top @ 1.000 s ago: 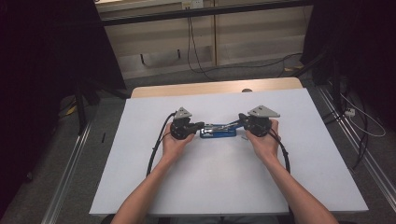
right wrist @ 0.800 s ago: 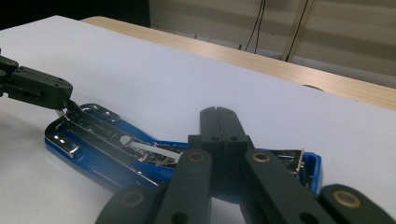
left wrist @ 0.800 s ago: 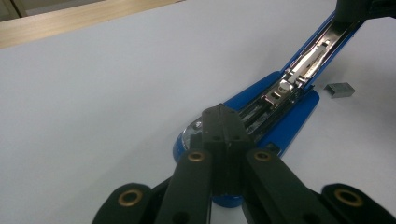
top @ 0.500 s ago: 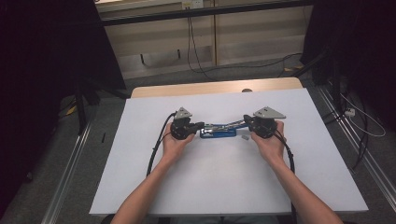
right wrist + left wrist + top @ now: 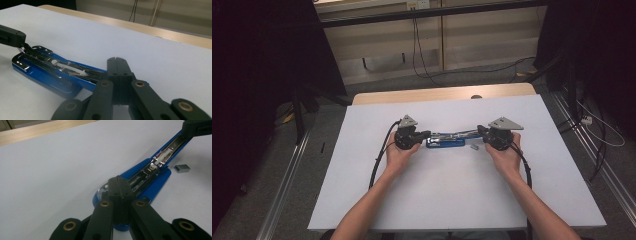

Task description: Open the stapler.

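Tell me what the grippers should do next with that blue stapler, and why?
Probably the right gripper should let go and pick up the small grey block of staples, while the left gripper steadies things. The blue metal stapler lies opened flat, its shiny channel looks bare, and the block sits loose on the white table beside it.

Each black gripper point(image 5: 427, 135) has brass-ringed screws, a grey three-cornered plate and a trailing black cable.
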The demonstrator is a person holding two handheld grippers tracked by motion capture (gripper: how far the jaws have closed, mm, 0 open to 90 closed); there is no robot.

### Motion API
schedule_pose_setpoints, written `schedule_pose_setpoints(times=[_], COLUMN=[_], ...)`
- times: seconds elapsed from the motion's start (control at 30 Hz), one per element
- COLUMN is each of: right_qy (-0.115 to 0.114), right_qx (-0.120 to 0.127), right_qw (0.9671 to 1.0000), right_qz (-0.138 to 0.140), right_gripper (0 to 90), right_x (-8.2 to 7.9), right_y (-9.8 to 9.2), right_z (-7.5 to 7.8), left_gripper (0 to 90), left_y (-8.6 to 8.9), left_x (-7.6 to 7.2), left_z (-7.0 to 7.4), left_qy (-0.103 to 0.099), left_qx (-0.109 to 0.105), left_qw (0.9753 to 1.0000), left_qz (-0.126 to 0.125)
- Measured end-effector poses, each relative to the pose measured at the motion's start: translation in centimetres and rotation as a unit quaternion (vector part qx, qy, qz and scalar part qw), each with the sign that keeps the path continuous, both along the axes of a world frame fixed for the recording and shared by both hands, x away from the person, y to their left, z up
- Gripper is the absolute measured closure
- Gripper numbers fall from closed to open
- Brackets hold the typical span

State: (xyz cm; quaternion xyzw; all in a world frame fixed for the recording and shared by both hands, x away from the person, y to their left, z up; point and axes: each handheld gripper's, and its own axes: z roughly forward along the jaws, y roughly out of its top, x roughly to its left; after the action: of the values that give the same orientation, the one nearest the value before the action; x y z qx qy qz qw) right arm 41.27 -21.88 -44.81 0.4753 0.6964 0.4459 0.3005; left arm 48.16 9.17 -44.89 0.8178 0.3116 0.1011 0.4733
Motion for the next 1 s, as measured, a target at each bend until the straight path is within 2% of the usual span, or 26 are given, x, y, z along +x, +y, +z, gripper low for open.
schedule_pose_setpoints(times=[0.47,0.6,0.7,0.77,0.9,1.0], right_qy=[0.004,0.001,-0.003,-0.006,-0.006,-0.009], right_qx=[-0.002,-0.002,-0.008,-0.009,0.006,0.008], right_qw=[1.0000,1.0000,0.9999,0.9999,0.9999,0.9999], right_qz=[0.003,0.005,0.012,0.013,0.010,0.009], right_gripper=[90.0,90.0,90.0,90.0,90.0,90.0], right_x=[0.1,0.1,0.1,0.0,-0.2,-0.3], right_y=[0.2,0.2,0.0,-0.2,-0.8,-1.0], right_z=[-0.5,-0.5,-0.4,-0.4,-0.3,-0.2], left_gripper=[90.0,90.0,90.0,90.0,90.0,90.0], left_y=[0.1,0.0,0.0,0.0,0.0,0.0], left_x=[0.1,0.1,0.1,0.1,0.1,0.0], left_z=[0.0,0.0,0.1,0.1,0.3,0.5], left_qy=[0.005,0.002,-0.003,0.002,-0.004,-0.005], left_qx=[-0.004,-0.002,0.008,0.003,0.003,-0.002], left_qw=[1.0000,1.0000,1.0000,1.0000,1.0000,1.0000], left_qz=[-0.001,-0.001,-0.005,-0.005,-0.005,-0.003])
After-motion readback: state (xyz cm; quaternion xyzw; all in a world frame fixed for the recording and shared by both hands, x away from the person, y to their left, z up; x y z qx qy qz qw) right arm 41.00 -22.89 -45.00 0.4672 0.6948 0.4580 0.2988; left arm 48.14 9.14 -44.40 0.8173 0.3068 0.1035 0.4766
